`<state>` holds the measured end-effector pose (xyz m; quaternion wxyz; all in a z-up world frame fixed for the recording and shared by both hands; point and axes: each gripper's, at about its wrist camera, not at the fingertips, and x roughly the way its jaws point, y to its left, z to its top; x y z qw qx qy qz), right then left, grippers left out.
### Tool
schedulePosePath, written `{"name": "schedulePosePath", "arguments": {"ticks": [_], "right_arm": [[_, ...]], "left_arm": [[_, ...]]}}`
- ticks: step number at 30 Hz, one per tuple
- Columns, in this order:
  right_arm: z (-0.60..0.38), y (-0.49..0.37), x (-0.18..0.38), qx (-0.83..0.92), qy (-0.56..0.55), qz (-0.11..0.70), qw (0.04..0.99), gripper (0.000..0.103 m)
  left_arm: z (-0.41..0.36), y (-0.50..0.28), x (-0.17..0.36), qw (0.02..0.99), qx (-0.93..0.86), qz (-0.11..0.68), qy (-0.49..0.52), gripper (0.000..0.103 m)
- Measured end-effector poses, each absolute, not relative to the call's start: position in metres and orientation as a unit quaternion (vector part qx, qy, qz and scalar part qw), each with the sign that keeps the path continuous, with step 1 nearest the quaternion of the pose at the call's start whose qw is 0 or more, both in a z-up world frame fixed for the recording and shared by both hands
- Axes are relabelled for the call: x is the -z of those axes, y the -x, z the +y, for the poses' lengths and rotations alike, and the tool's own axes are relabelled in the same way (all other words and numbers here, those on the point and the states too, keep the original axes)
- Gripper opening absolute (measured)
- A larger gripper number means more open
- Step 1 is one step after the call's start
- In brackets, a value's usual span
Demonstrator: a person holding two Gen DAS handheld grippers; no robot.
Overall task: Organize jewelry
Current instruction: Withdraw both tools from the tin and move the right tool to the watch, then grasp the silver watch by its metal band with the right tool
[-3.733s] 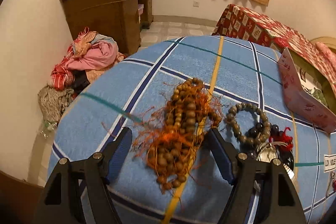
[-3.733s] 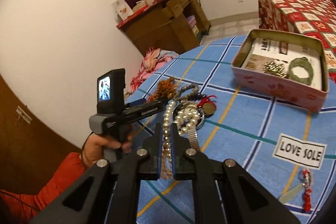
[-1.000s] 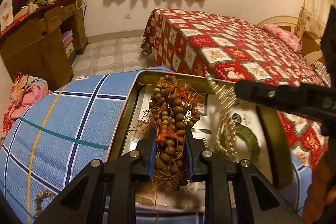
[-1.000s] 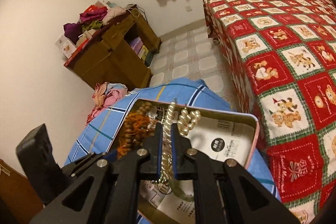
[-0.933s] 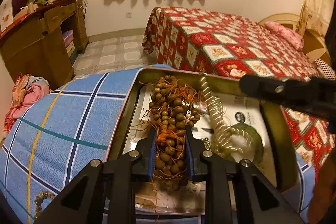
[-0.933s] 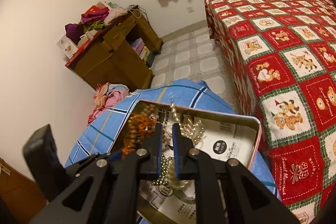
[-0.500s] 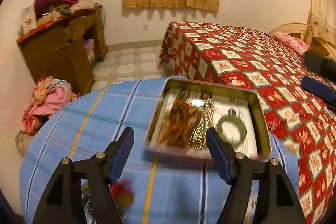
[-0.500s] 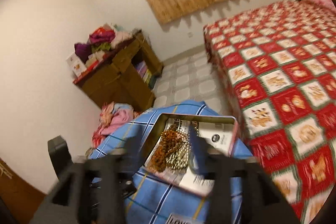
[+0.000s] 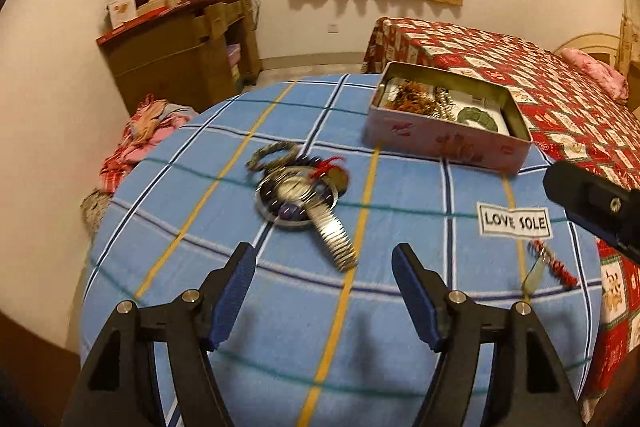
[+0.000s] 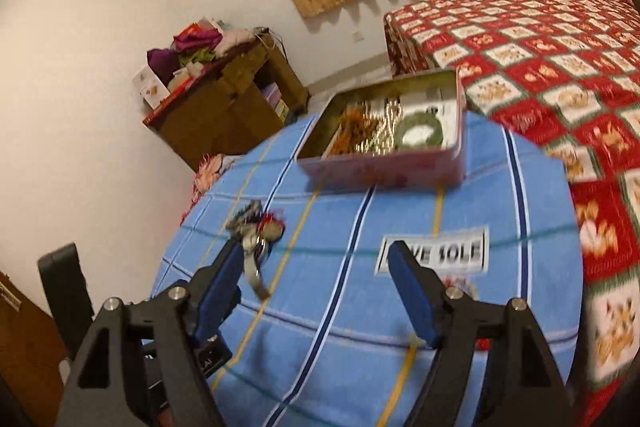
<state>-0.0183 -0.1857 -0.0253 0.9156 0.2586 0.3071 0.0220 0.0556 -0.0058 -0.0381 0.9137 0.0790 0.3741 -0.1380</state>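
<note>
Above blue cloth (image 9: 280, 307) | left gripper (image 9: 324, 291), right gripper (image 10: 316, 291): jaws released | tin (image 9: 448, 143) holds beads

"LOVE SOLE" label (image 9: 514, 221) on tablecloth (image 9: 400, 307), apparently

On the round table with the blue checked cloth (image 9: 400, 307), the pink rectangular metal tin (image 9: 444, 141) stands at the far edge, holding the orange-threaded wooden bead string (image 9: 412, 95). The silver metal-band wristwatch (image 9: 316, 207) lies near the middle, the white "LOVE SOLE" label (image 9: 515, 221) toward the right edge
</note>
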Motion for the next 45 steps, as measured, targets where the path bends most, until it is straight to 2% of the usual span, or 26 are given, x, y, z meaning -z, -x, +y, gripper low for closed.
{"name": "schedulePosePath", "arguments": {"ticks": [11,19,22,34,45], "right_arm": [[-0.162,0.04,0.033,-0.035,-0.232,0.319,0.918,0.077],[-0.151,0.032,0.047,-0.063,-0.221,0.35,0.908,0.048],[-0.141,0.028,0.05,-0.075,-0.209,0.357,0.907,0.046],[-0.104,-0.018,0.043,-0.107,-0.153,0.365,0.912,0.045],[-0.071,-0.09,0.089,-0.094,-0.098,0.433,0.891,0.044]], "left_arm": [[0.027,-0.034,0.048,0.917,0.122,0.377,-0.048,0.071],[0.055,-0.03,0.06,0.915,0.122,0.385,-0.013,0.071],[0.062,-0.031,0.061,0.915,0.117,0.385,-0.004,0.071],[0.088,-0.045,0.058,0.922,0.091,0.375,0.013,0.071],[0.115,-0.061,0.066,0.921,0.071,0.382,0.028,0.071]]}}
